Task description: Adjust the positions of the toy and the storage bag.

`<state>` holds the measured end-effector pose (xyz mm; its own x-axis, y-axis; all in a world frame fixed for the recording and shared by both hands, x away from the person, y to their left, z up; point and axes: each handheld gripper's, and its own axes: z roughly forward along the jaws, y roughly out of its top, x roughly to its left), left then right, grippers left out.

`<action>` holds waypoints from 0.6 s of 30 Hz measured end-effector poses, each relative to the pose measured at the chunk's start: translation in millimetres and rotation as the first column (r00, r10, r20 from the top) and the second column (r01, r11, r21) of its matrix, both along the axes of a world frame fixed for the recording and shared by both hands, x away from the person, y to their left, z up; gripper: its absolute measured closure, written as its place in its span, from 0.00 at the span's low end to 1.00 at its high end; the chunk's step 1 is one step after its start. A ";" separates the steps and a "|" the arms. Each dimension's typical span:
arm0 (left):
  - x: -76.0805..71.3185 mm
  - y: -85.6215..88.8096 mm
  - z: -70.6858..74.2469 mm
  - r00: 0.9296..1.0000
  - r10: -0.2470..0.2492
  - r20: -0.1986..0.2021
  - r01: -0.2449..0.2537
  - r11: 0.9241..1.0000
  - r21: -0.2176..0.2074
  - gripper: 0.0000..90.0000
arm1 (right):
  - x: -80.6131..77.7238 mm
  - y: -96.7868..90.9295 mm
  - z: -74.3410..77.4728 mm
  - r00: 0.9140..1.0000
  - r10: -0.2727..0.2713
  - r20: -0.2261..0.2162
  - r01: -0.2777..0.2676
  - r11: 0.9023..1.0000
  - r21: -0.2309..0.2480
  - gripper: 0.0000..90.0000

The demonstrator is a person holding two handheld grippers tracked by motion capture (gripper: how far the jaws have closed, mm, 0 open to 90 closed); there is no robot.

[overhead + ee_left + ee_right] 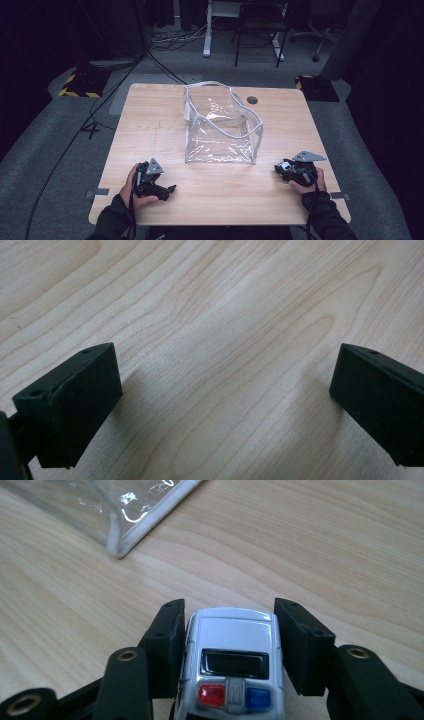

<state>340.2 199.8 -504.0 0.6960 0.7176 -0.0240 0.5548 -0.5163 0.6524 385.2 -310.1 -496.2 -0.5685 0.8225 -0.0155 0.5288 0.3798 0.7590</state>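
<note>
1. A pale wooden bench (165, 130) stands on grey carpet in a dark room, with chair legs and cables on the floor behind it.
2. In the right gripper view the jaws are clenched on a small white toy police car (232, 662), one pad against each flank. The car's roof, dark window and red and blue roof lights show here; its lower body and wheels are cut off by the bottom edge.
3. The high view shows the right gripper (284, 168) near the bench's right front corner, held in the right hand (306, 186). The car is a tiny pale speck at the jaw tips there, too small to make out as a car.
4. The left gripper view looks down on bare wood grain. The left gripper (225, 405) has its jaws released and standing wide apart, with nothing between them.
5. From above, the left gripper (170, 190) sits near the bench's left front corner in the left hand (134, 192), too small there to judge the gap of the jaws.
6. A clear plastic bag (220, 125) with white trim stands open at the middle of the bench, well apart from both grippers. The right gripper view catches one trimmed corner (120, 535) of it ahead of the car.
7. Both sleeves are cut off at the bottom edge.
</note>
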 end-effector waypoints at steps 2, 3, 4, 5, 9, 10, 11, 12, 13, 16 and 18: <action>0.0 0.0 0.0 1.000 0.000 0.000 0.000 1.000 0.000 0.00 | 6.6 -1.0 0.8 1.000 -0.018 0.005 0.018 1.000 0.006 0.54; 0.0 0.0 0.0 1.000 0.000 0.000 0.000 1.000 0.000 0.00 | 9.0 -1.5 1.0 1.000 -0.022 0.007 0.022 1.000 0.007 0.54; 0.0 0.0 0.0 1.000 0.000 0.000 0.000 1.000 0.000 0.01 | 9.0 -1.5 1.0 1.000 -0.022 0.007 0.022 1.000 0.007 0.54; 0.0 0.0 0.0 1.000 0.000 0.000 0.000 1.000 0.000 0.01 | 16.6 -2.6 0.9 1.000 -0.029 0.008 0.029 1.000 -0.001 0.54; 0.0 0.0 0.0 1.000 0.001 0.001 -0.001 1.000 0.001 0.00 | 31.2 -4.2 2.1 0.999 -0.051 0.004 0.051 0.999 0.004 0.54; 0.0 0.0 0.0 1.000 0.001 0.001 -0.001 1.000 0.001 0.00 | 34.0 -4.6 2.2 0.998 -0.055 0.005 0.055 0.998 0.006 0.54; 0.0 0.0 0.0 1.000 0.000 0.000 0.000 1.000 0.000 0.01 | 38.6 -4.7 2.7 0.998 -0.066 0.005 0.066 0.998 0.009 0.54; 0.0 0.0 0.0 1.000 0.000 0.000 0.000 1.000 0.000 0.01 | 38.6 -4.7 2.7 0.998 -0.066 0.005 0.066 0.998 0.009 0.54; 0.0 0.0 0.0 1.000 0.000 0.000 0.000 1.000 0.000 0.00 | 47.2 -6.1 2.9 0.997 -0.079 -0.002 0.079 0.997 0.008 0.54; 0.0 0.0 0.0 1.000 0.000 0.000 0.000 1.000 0.000 0.01 | 53.0 -4.6 2.0 0.996 -0.093 -0.013 0.093 0.995 0.018 0.54; 0.0 0.0 0.0 1.000 0.000 0.000 0.000 1.000 0.000 0.00 | 59.1 -2.0 1.2 0.995 -0.095 -0.009 0.095 0.995 0.006 0.54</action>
